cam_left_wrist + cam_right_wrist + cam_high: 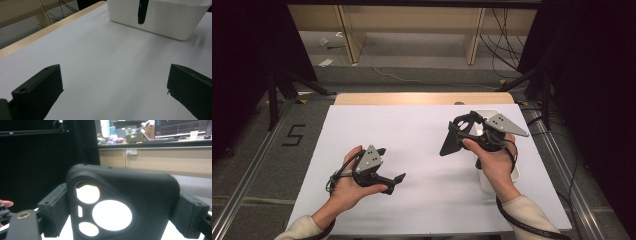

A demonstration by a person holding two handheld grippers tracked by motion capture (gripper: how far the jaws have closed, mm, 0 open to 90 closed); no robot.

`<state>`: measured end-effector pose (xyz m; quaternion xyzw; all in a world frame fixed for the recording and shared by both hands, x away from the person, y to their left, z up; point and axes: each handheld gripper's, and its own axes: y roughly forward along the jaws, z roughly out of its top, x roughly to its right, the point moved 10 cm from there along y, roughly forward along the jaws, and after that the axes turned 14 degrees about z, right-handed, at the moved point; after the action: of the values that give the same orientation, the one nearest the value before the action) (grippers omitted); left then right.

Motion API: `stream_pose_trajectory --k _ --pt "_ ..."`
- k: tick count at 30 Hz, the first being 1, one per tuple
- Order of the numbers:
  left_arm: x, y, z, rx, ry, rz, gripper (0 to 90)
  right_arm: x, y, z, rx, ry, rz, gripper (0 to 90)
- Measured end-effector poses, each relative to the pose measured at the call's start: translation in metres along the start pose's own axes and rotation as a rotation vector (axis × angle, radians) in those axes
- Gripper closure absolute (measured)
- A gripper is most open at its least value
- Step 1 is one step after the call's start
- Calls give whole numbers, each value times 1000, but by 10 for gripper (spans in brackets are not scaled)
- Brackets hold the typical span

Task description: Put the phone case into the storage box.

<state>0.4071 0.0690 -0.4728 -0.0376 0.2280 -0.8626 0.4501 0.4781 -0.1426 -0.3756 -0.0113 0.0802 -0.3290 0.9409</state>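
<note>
My right gripper point(468, 125) is raised over the right side of the table and is shut on a black phone case point(451, 141), which hangs down toward the white sheet. In the right gripper view the case point(150, 195) stands between the two jaws, its camera cut-outs facing me. My left gripper point(390, 165) rests low over the near left of the sheet, open, with nothing in it. In the left gripper view its jaws stand wide apart around bare sheet point(115, 92), and the case point(141, 12) shows edge-on in front of a white bin point(170, 22).
The white bin point(486, 114) stands at the table's right side, partly behind the right hand. A white sheet point(412, 130) covers the table, with a wooden strip point(422, 98) at the far edge. Black stands and cables flank the table.
</note>
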Motion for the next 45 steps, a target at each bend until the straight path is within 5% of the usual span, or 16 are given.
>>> stream_pose_trajectory --k 45 --pt "-4 -4 -7 -11 -7 3 0 22 -15 12 34 12 -64 156"
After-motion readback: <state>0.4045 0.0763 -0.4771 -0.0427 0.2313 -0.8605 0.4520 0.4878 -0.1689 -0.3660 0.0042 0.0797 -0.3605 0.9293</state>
